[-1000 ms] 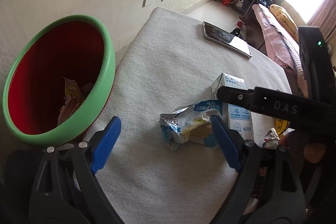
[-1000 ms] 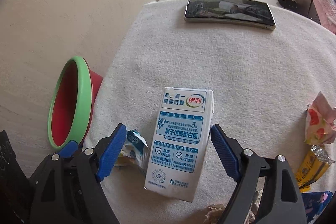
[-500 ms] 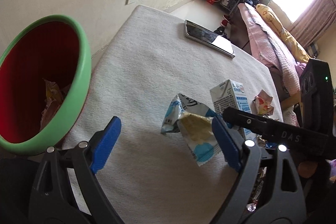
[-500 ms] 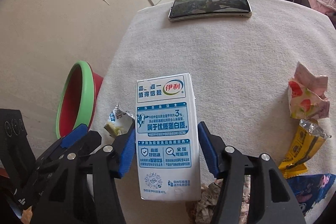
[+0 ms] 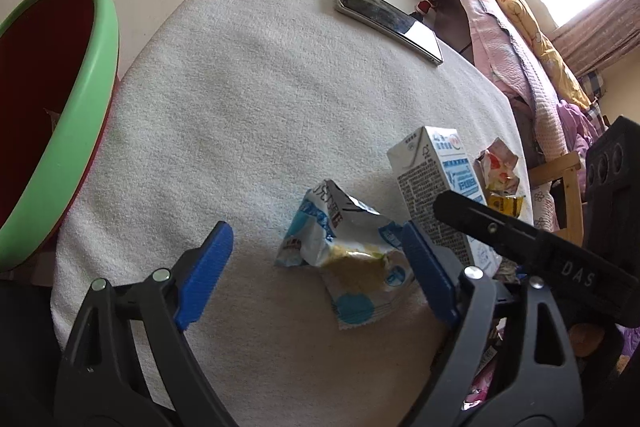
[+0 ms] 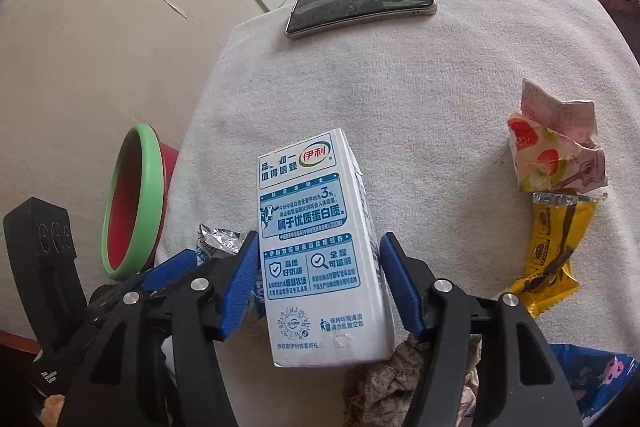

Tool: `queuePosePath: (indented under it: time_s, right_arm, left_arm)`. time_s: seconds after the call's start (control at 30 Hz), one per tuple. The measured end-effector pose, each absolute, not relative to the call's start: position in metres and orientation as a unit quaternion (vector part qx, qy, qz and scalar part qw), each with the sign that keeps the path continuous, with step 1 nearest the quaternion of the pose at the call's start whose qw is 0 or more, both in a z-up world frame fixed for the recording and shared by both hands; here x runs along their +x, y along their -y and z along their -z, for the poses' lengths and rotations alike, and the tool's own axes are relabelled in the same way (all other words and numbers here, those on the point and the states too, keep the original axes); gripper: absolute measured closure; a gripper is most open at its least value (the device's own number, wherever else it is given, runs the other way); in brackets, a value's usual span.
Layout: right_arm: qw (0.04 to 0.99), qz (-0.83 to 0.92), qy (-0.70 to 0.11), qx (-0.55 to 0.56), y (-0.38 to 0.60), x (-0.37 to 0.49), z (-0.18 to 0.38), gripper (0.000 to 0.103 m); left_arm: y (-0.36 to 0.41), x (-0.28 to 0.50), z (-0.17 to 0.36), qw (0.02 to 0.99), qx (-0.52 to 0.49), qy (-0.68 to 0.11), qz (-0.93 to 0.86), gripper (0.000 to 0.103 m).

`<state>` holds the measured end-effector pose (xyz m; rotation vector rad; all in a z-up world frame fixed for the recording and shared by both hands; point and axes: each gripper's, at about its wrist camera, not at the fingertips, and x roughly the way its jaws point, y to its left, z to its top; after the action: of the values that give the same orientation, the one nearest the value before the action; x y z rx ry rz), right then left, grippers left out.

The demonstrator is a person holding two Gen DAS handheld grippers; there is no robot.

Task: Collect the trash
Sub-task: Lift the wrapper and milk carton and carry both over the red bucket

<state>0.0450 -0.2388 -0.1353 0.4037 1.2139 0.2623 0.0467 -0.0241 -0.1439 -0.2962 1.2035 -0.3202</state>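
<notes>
Where both views agree: a bench under a cream towel-like cloth carries the trash, with a red bin with a green rim at its left edge
Right tool: its blue pads press both sides of the white-and-blue milk carton, gripping it upright near the bench's front edge
Left tool: spread wide around the crumpled white-and-blue snack wrapper; the right pad is touching or just beside the wrapper, the left pad well apart from it, so nothing is clamped
Wrapper: lies on the cloth just left of the carton, near the front edge
Left view only: the bin's red inside, with a scrap of litter low in it; the carton's printed side panel; the right tool's black arm crossing in front of the carton; a bed with pink and yellow covers beyond the bench
Right view only: the carton's front face with blue Chinese print and a QR code; the left tool's black body at the lower left; a blue packet with a pink cartoon figure at the lower right corner
Both views: a dark phone with a silver frame lies at the bench's far side; a crumpled strawberry-print wrapper and a yellow-and-black foil packet lie right of the carton
</notes>
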Motion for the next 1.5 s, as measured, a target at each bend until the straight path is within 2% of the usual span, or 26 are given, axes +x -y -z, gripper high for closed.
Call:
queuePosePath:
  time_s: [0.2, 0.23, 0.3, 0.33, 0.47, 0.67, 0.97, 1.5]
  right_arm:
    - [0.812, -0.112, -0.545, 0.180, 0.247, 0.037, 0.123, 0.045]
    - [0.812, -0.112, -0.543, 0.180, 0.248, 0.036, 0.122, 0.045]
    - [0.814, -0.113, -0.541, 0.178, 0.248, 0.035, 0.121, 0.045]
    - [0.815, -0.113, -0.540, 0.177, 0.247, 0.034, 0.119, 0.045]
    - [0.820, -0.118, -0.534, 0.171, 0.243, 0.032, 0.113, 0.045]
    - [0.834, -0.129, -0.513, 0.157, 0.232, 0.032, 0.094, 0.045]
    - [0.851, -0.158, -0.486, 0.121, 0.203, 0.027, 0.064, 0.045]
    - [0.851, -0.206, -0.477, 0.076, 0.149, 0.021, 0.051, 0.045]
  left_arm:
    - [0.040, 0.045, 0.151, 0.799, -0.100, -0.572, 0.159, 0.020]
    - [0.041, 0.045, 0.151, 0.799, -0.097, -0.571, 0.160, 0.025]
    - [0.040, 0.044, 0.150, 0.800, -0.097, -0.571, 0.155, 0.042]
    - [0.038, 0.044, 0.150, 0.797, -0.107, -0.572, 0.159, 0.057]
    - [0.032, 0.040, 0.148, 0.794, -0.126, -0.574, 0.159, 0.068]
    - [0.014, 0.032, 0.124, 0.819, -0.131, -0.542, 0.134, 0.072]
    - [-0.021, 0.024, 0.078, 0.864, -0.110, -0.483, 0.087, 0.072]
    - [-0.070, 0.014, 0.060, 0.879, -0.122, -0.460, 0.030, 0.072]
